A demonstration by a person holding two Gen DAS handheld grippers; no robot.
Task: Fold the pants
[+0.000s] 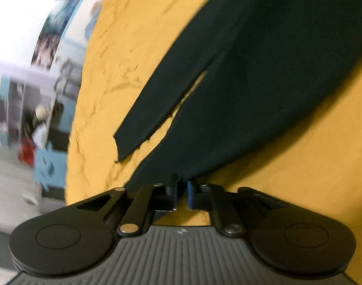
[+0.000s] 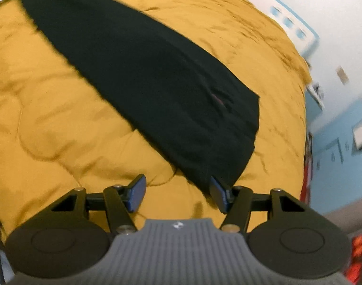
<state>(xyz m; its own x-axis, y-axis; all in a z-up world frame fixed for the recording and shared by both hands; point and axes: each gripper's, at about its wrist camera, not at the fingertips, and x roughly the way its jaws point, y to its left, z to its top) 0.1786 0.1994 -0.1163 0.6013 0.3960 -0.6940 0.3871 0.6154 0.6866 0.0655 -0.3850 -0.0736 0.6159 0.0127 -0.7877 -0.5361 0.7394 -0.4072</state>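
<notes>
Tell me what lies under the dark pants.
The pants lie on a wrinkled yellow bedcover, which shows all around them. What lies directly beneath the fabric is covered and cannot be seen.

Matt dark cloth pants [image 2: 143, 76] lie on a rumpled, quilted yellow bedspread [image 2: 50, 123].

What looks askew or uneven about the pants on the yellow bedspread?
The pants lie with one leg splayed from the other, a wedge of bedspread showing between them. Its hem looks ragged, though blur may cause that.

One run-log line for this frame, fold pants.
stage: grasping | left gripper: shut on pants edge | right gripper: open at pants corner | surface: yellow blanket
</notes>
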